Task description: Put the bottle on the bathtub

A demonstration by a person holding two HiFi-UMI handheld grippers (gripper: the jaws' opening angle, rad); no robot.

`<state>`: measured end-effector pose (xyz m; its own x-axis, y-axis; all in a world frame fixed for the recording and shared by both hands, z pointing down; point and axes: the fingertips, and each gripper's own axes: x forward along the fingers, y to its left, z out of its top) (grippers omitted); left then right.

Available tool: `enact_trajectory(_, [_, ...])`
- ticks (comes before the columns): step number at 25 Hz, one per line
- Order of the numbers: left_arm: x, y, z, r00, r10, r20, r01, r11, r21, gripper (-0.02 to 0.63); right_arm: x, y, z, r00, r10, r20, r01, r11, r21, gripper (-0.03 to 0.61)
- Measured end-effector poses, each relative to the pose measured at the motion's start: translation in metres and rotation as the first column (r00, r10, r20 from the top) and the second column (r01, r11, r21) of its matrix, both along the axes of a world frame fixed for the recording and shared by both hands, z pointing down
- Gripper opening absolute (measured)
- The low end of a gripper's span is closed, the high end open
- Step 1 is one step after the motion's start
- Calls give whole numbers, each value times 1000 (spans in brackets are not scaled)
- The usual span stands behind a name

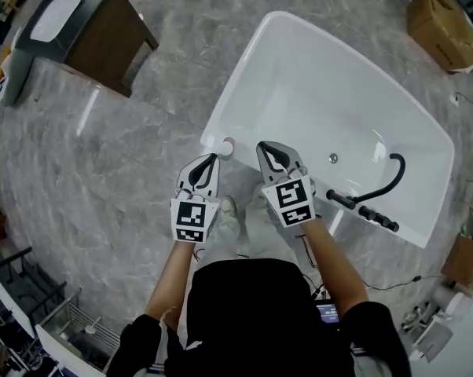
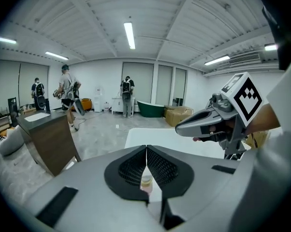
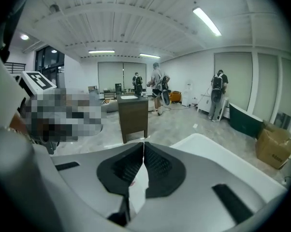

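My left gripper (image 1: pixel 213 158) is clenched on nothing, its tips pressed together. The bottle (image 1: pixel 227 145) sits on the corner rim of the bathtub (image 1: pixel 244 81), just beyond those tips and, as far as I can tell, upright. My right gripper (image 1: pixel 265 145) is likewise closed and empty, over the tub's near edge.

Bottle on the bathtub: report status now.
Left gripper and right gripper shut, empty. Small pale bottle on white bathtub corner rim, free of both fingers. Black shower hose on the far side, no obstruction.
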<state>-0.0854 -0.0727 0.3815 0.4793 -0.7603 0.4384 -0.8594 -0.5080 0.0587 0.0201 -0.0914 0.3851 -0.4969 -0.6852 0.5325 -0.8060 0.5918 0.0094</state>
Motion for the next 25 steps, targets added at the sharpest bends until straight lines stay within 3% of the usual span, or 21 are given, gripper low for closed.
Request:
enact_trajectory(8, [3, -10, -86, 998, -11, -61, 19, 992, 127, 14, 8, -5, -71, 999, 25, 25, -27, 995, 92, 23])
enact_trajectory(15, [-5, -12, -151, 998, -22, -54, 33, 978, 207, 14, 11, -9, -142, 997, 34, 62, -47, 976, 211, 23])
enact_trajectory(25, [-8, -15, -233, 999, -27, -46, 41, 935, 351, 14, 35, -10, -214, 994, 64, 88, -91, 934, 345, 23])
